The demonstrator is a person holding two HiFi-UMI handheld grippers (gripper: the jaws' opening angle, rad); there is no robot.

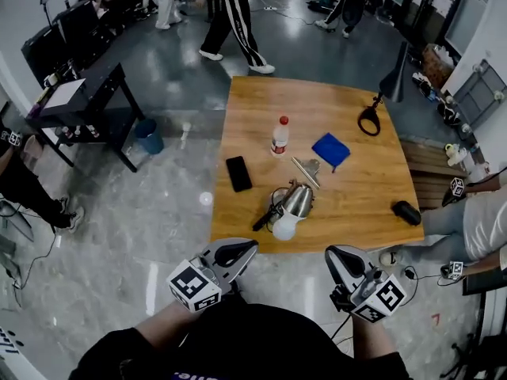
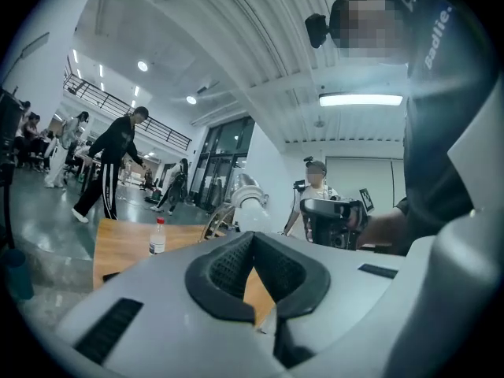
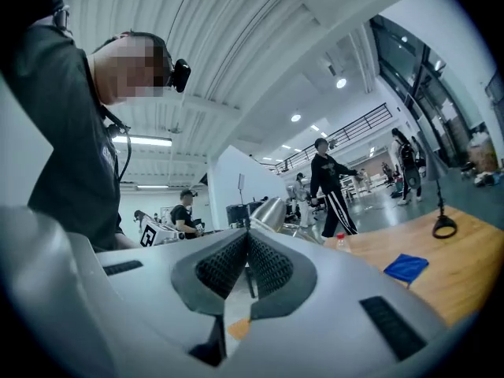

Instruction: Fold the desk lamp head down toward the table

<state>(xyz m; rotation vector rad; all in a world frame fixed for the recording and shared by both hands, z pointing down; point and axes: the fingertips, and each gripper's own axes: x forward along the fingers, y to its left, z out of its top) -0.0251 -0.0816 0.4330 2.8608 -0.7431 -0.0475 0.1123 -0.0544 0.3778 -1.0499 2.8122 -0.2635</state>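
Observation:
The desk lamp (image 1: 295,203) is at the near edge of the wooden table (image 1: 356,188). It has a silver cone head, a white bulb facing me and a black stem off to its left. My left gripper (image 1: 240,252) and right gripper (image 1: 339,260) are held close to my body, short of the table edge and apart from the lamp. Both are shut with nothing between the pads. The silver lamp head (image 2: 250,199) rises just beyond the shut left gripper (image 2: 253,235) in its own view. In the right gripper view the lamp head (image 3: 268,211) stands behind the shut right gripper (image 3: 248,239).
On the table are a water bottle (image 1: 279,135), a blue cloth (image 1: 331,150), a black phone (image 1: 238,173), a black ring-shaped object (image 1: 369,121) and a small black object (image 1: 406,212). A person walks beyond the far edge (image 1: 234,22). A dark side table (image 1: 87,93) stands at the left.

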